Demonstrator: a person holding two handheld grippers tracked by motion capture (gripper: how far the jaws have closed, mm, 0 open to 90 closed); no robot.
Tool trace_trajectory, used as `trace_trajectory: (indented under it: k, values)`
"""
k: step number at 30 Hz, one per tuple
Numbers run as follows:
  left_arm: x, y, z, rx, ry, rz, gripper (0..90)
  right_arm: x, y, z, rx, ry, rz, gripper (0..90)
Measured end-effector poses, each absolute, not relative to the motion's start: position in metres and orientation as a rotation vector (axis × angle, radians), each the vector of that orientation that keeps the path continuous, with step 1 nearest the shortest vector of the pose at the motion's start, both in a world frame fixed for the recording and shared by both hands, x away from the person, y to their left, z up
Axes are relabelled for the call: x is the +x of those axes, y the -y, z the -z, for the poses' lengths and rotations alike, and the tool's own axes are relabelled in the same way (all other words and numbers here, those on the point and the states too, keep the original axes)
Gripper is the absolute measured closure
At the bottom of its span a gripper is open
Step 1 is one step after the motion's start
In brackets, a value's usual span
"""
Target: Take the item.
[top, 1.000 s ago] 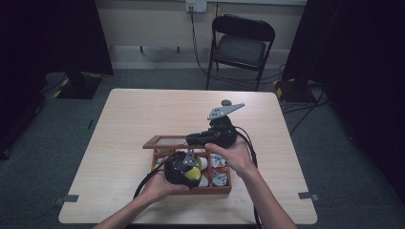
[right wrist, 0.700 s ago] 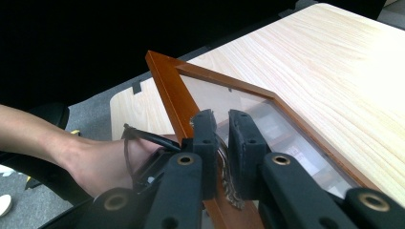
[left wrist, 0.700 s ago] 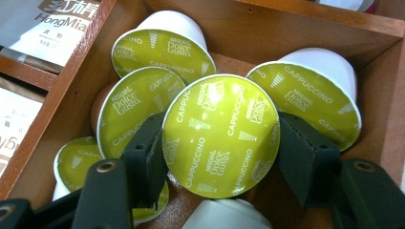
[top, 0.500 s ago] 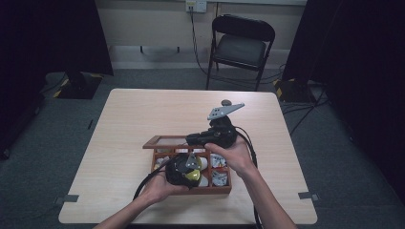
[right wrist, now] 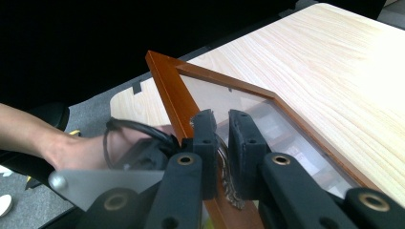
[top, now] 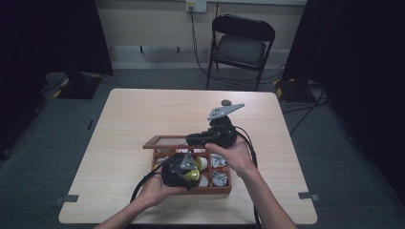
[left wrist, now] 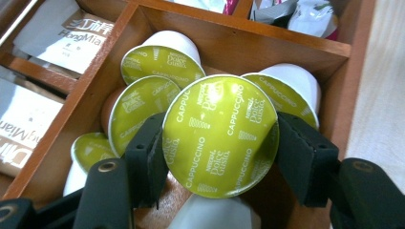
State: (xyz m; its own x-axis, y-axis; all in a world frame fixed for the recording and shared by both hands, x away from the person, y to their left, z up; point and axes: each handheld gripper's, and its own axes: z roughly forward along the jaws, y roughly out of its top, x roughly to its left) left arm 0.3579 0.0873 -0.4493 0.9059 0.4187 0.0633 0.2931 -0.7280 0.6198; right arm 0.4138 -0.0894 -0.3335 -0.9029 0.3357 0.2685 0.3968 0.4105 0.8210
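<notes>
Coffee pod: a green-topped capsule [left wrist: 220,135] printed "Cappuccino", held between the two black jaws of the left gripper [left wrist: 217,160], its foil lid facing the camera and tilted a little.
Left jaws: they have just been closing and now press on opposite edges of the pod's rim, one pad on each side; the gap between them is as wide as the pod.
Pod's place: over the wooden compartment it shares with the other pods, raised a little above them in the left gripper view, near the front of the box [top: 224,189] in the high view.
Other pods: four more green-topped capsules [left wrist: 162,62] lie in the same compartment, leaning on each other behind and beside the held one.
Neighbouring compartments: paper sachets [left wrist: 56,33] lie in the sections beside it.
Right gripper [right wrist: 221,124]: its jaws stand close together on the wooden frame of the box's glass lid [right wrist: 167,90], gripping its edge, with only a narrow slit between the pads.
Lid: held raised and tilted on the far side of the box.
Table [top: 143,114]: pale wood, carrying the box near the person's edge.
</notes>
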Motion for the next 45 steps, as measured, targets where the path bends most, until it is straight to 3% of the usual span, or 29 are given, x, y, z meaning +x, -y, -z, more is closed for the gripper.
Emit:
trace_trajectory:
  k: [45]
  values:
    - [0.318,-0.155,0.419,2.258,-0.530,-0.224,39.9,0.414,0.090,0.334,-0.672,2.580,1.529,82.1]
